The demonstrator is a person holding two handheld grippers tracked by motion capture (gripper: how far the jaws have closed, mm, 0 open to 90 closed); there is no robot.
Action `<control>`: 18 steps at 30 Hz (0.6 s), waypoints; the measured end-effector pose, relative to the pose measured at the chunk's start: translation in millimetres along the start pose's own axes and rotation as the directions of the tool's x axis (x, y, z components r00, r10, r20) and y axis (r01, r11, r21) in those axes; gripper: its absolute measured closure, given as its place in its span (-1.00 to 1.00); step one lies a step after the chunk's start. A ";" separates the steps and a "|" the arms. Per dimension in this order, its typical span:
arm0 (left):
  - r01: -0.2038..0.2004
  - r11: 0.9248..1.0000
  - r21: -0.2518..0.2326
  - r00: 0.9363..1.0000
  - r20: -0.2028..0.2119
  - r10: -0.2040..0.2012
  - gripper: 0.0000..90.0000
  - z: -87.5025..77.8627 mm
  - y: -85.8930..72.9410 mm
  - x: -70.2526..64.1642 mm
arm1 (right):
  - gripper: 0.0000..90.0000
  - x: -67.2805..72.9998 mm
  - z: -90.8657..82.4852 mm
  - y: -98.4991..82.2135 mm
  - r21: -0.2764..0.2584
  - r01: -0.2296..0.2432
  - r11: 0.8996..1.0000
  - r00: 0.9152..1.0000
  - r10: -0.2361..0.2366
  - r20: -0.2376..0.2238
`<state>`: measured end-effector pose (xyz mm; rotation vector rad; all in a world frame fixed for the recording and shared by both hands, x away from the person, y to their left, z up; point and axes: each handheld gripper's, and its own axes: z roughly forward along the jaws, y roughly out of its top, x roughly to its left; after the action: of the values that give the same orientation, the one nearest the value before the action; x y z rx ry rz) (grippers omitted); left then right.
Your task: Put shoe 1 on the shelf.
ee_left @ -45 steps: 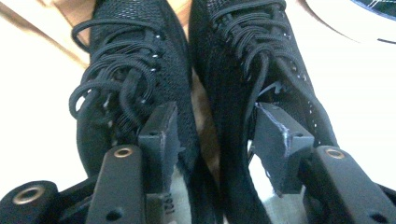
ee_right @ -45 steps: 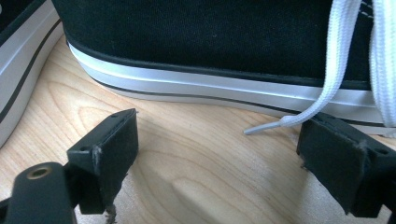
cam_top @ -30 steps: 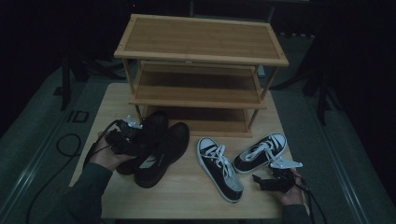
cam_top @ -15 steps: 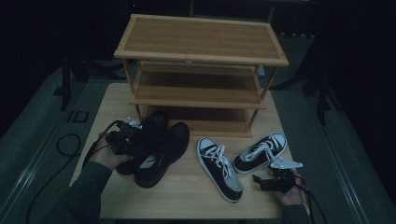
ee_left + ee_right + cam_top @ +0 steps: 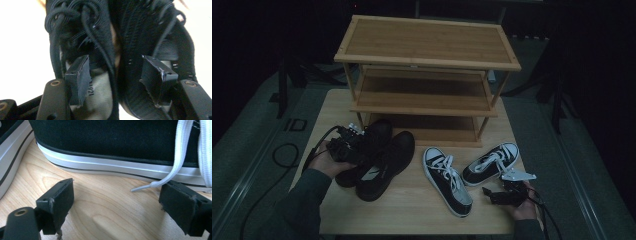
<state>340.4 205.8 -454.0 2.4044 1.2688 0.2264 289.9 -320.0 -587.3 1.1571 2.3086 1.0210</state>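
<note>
Jaws of the left gripper point(image 5: 113, 82) stand apart and have just been closing, with the touching collars of two black shoes point(image 5: 377, 157) between them, left of middle in the high view. To lift both, they should squeeze the two collars together evenly. Up close, the left gripper view shows black laces point(image 5: 82, 22). The right gripper point(image 5: 120, 205) gapes beside a sneaker point(image 5: 120, 142).

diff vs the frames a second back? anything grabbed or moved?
Little changed. The left gripper sits at the black shoes; its jaws have just been closing slightly around the shoes' inner collars, pads not yet pressing. The right gripper, open, stays beside the sneakers. Shoes and rack unmoved.
</note>
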 end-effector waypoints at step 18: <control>-0.007 0.987 0.160 1.000 -0.007 0.008 0.01 30.9 12.4 -4.9 | -0.73 -0.1 -0.1 0.0 0.000 -0.001 1.000 1.000 0.001 -0.001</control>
<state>357.0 186.9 -476.3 2.5452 1.3273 0.1412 289.9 -320.1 -587.2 1.1578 2.3091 1.0213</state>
